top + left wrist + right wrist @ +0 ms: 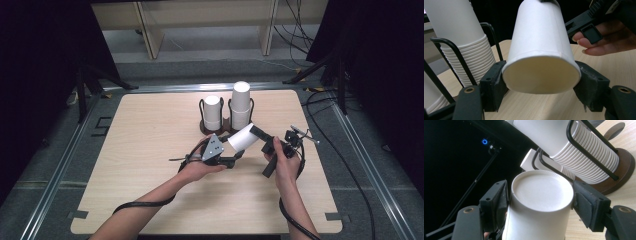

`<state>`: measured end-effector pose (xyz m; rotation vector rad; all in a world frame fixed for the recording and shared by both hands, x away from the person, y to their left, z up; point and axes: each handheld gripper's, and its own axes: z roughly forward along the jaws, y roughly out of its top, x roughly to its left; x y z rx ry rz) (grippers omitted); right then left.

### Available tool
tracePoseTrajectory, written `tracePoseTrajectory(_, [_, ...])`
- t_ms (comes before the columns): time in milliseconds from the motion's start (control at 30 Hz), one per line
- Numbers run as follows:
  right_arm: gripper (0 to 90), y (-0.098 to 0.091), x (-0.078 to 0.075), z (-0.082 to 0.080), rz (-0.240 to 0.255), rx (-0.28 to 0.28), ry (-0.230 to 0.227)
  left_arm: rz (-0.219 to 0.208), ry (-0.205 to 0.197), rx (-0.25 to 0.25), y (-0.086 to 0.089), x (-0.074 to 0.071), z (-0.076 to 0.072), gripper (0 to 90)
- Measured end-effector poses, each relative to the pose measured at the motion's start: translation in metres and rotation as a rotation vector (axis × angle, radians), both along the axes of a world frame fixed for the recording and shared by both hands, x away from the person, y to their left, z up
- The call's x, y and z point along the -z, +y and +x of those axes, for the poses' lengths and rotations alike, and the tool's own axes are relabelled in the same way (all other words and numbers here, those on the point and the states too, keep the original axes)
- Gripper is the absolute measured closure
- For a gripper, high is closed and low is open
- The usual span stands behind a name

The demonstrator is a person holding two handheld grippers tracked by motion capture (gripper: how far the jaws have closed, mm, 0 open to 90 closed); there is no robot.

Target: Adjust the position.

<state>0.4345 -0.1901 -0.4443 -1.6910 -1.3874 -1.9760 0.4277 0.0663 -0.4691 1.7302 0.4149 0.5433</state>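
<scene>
The person's forearms come in from the near edge of the surface (150,200), each hand carrying a claw, and between them a single white cup (243,137) hangs on its side above the wood, just near of the cup rack (206,129). The cup looks like it is being passed from one claw to the other: the left claw (541,80) takes the open rim end, its pads pressing the wall on both sides of the mouth, so it is clamped on the cup. The right claw (540,200) sits at the closed bottom end, with the cup between its jaws; on the cup's right the pad looks just clear of the wall, on the left I cannot tell, so I judge this claw parted and letting go. Holding the cup level and off the surface keeps both ends free for such a hand-over. Behind it, toward the far side, the rack holds two upside-down stacks (240,102) inside black wire loops on a dark round base, the right stack taller than the left. The cup touches neither stack.
</scene>
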Motion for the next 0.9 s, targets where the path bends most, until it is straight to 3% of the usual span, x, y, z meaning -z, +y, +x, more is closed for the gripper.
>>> tracePoseTrajectory(367, [30.6, -0.001, 0.000, 0.001, -0.017, 0.007, -0.030, 0.007, 0.005, 0.010, 0.003, -0.001, 0.002, 31.9])
tracePoseTrajectory(467, [30.4, -0.002, -0.001, 0.000, -0.054, 0.014, -0.041, 0.008, 0.007, 0.015, 0.005, -0.002, 0.003, 32.2])
tracePoseTrajectory(533, [30.2, -0.002, -0.002, 0.000, -0.043, 0.020, -0.041, 0.028, 0.012, 0.015, 0.008, -0.003, 0.003, 32.4])
tracePoseTrajectory(567, [30.1, -0.003, -0.002, 0.000, -0.061, 0.024, -0.060, 0.028, 0.012, 0.015, 0.008, -0.003, 0.003, 32.4])
tracePoseTrajectory(600, [30.0, -0.002, -0.003, 0.000, -0.055, 0.024, -0.069, 0.028, 0.023, 0.024, 0.010, -0.004, 0.003, 32.5])
tracePoseTrajectory(633, [29.9, -0.002, -0.005, -0.001, -0.039, 0.012, -0.049, 0.028, 0.023, 0.024, 0.010, -0.004, 0.003, 32.4])
tracePoseTrajectory(667, [29.9, -0.003, -0.007, -0.002, -0.059, 0.020, -0.053, 0.010, 0.045, 0.034, 0.011, -0.005, 0.003, 32.5])
tracePoseTrajectory(700, [29.9, -0.004, -0.006, 0.000, -0.082, 0.026, -0.098, 0.023, 0.044, 0.034, 0.013, -0.006, 0.003, 32.4])
tracePoseTrajectory(833, [29.5, -0.008, -0.015, -0.001, -0.097, 0.039, -0.126, 0.036, 0.042, 0.043, 0.019, -0.011, 0.004, 32.5])
tracePoseTrajectory(900, [29.3, -0.009, -0.019, -0.003, -0.099, 0.038, -0.116, 0.034, 0.041, 0.045, 0.020, -0.012, 0.004, 32.5])
